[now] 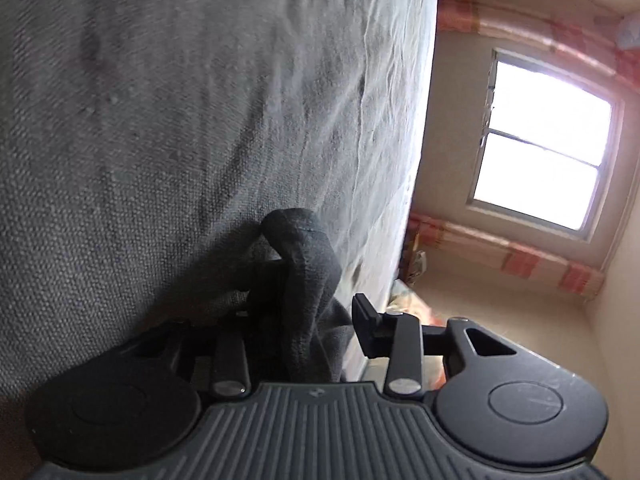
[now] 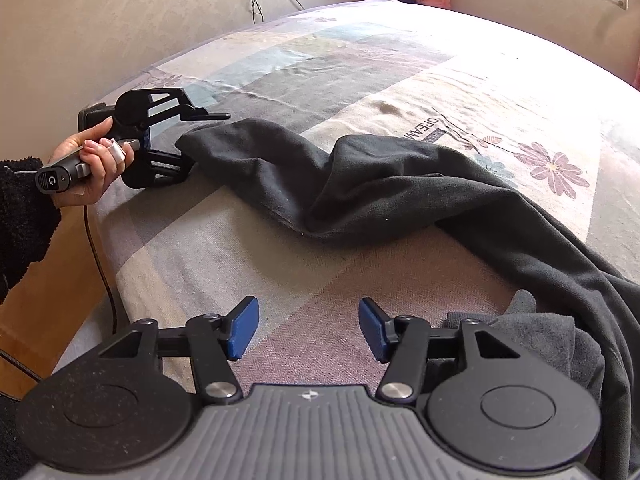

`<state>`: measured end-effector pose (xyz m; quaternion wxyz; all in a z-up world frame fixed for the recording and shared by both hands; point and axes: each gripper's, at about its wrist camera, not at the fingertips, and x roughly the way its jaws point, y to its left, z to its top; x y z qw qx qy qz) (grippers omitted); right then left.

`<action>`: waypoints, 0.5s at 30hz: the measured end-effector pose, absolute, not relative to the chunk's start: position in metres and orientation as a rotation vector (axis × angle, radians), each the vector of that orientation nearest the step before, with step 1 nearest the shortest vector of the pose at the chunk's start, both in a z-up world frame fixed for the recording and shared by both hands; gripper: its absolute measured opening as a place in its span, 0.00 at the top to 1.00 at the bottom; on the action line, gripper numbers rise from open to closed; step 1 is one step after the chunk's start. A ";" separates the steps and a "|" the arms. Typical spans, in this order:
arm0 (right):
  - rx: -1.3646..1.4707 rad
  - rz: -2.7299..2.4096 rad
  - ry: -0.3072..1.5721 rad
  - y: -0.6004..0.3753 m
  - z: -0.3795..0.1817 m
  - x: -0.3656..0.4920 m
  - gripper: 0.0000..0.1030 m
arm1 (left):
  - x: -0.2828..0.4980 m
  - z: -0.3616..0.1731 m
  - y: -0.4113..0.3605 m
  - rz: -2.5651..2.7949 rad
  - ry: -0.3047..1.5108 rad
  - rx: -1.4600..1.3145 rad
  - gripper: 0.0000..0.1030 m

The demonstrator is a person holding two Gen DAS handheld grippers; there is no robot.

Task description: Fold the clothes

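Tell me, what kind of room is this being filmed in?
Most likely a bedroom in a home. A wide bed with a patchwork, flower-printed sheet fills the view, a dark garment lies spread on it, and a window with pinkish curtains lets in daylight.

Home bedroom: bed [image 2: 400,80], curtained window [image 1: 544,152]

We see a patchwork floral bedsheet [image 2: 400,80] covering the bed, a bright white-framed window [image 1: 540,148] beyond its far edge, and peach checked curtains [image 1: 520,260] beside that window.
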<state>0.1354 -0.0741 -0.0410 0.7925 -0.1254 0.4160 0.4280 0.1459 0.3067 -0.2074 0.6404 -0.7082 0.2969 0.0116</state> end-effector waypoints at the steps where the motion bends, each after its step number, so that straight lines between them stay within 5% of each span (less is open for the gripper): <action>1: -0.266 0.924 0.896 -0.073 -0.042 0.135 0.41 | 0.148 -0.203 0.306 0.045 0.699 -1.574 0.79; 5: -0.258 0.934 0.893 -0.069 -0.042 0.131 0.41 | 0.153 -0.182 0.298 0.106 0.717 -1.401 0.89; 15: -0.256 0.914 0.882 -0.076 -0.041 0.132 0.41 | 0.224 -0.057 0.300 0.070 0.577 -0.899 0.93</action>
